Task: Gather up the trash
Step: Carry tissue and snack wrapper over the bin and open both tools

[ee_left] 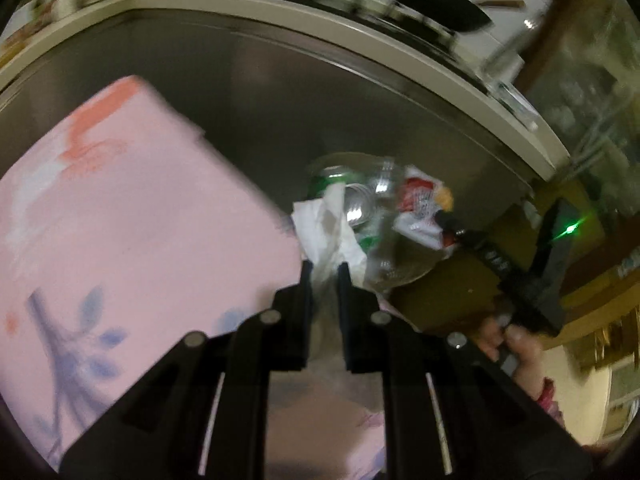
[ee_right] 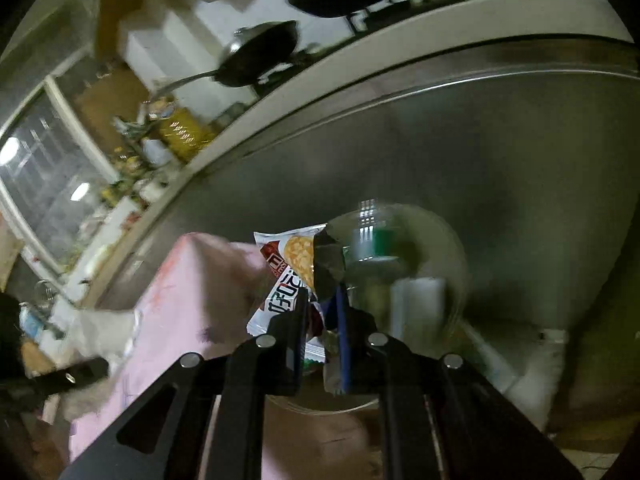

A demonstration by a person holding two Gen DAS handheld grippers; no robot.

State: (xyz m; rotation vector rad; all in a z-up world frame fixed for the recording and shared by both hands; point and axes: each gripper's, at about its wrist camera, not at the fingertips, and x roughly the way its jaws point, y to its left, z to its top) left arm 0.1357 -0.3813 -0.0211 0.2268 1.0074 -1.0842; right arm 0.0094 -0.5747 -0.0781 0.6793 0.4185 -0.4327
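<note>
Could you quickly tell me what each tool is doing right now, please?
Left tool: closed on the white tissue.
Right tool: closed on the snack wrapper.

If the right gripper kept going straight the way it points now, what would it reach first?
Probably the clear plastic container just ahead of the right gripper, which is shut on a snack wrapper; blur makes depth uncertain.

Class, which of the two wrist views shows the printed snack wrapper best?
The right wrist view: the snack wrapper sits close, its print sharp, pinched in the right gripper. The left wrist view shows it smaller, crumpled and blurred beyond the white tissue.
</note>
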